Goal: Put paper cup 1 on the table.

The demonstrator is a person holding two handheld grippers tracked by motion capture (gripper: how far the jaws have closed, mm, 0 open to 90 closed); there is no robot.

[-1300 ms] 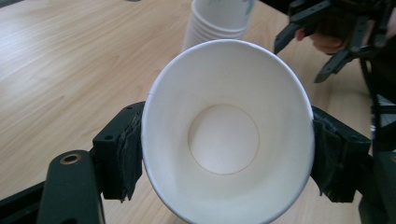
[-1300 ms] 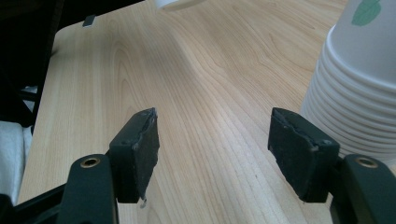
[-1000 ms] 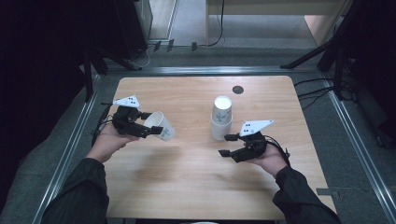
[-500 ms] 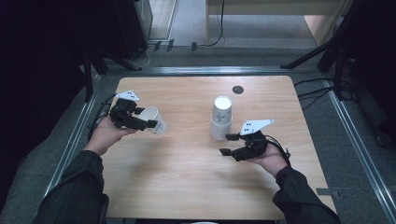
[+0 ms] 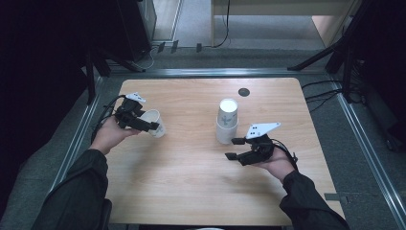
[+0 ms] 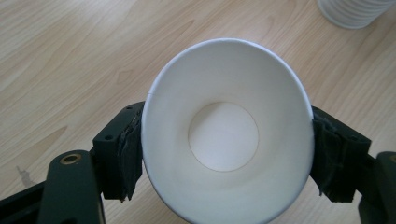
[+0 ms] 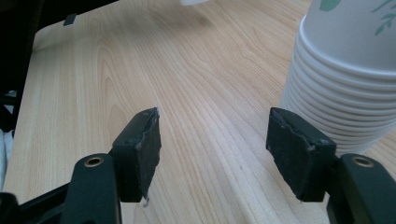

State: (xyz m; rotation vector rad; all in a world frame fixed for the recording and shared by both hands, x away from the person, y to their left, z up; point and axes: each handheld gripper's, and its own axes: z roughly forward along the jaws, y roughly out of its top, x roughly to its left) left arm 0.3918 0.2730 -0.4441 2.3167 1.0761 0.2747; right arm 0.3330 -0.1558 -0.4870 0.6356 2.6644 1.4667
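Tabletop (image 5: 191, 191): light wood, middle of the high view.
Cup stack (image 5: 227, 120): upright, centre right of the frame; green print on the top cup, no writing can be read.
Paper cup (image 5: 153, 123): left of the frame, tilted on its side, mouth toward the left gripper's camera.
Left gripper (image 5: 145, 125): jaws closed on the paper cup walls, hand level.
Right gripper (image 5: 233, 148): jaws have just been closing, now standing apart with nothing between them, just beside the stack's base.

A white paper cup (image 6: 227, 130) (empty, mouth toward the camera) lies tilted above the table's left side.
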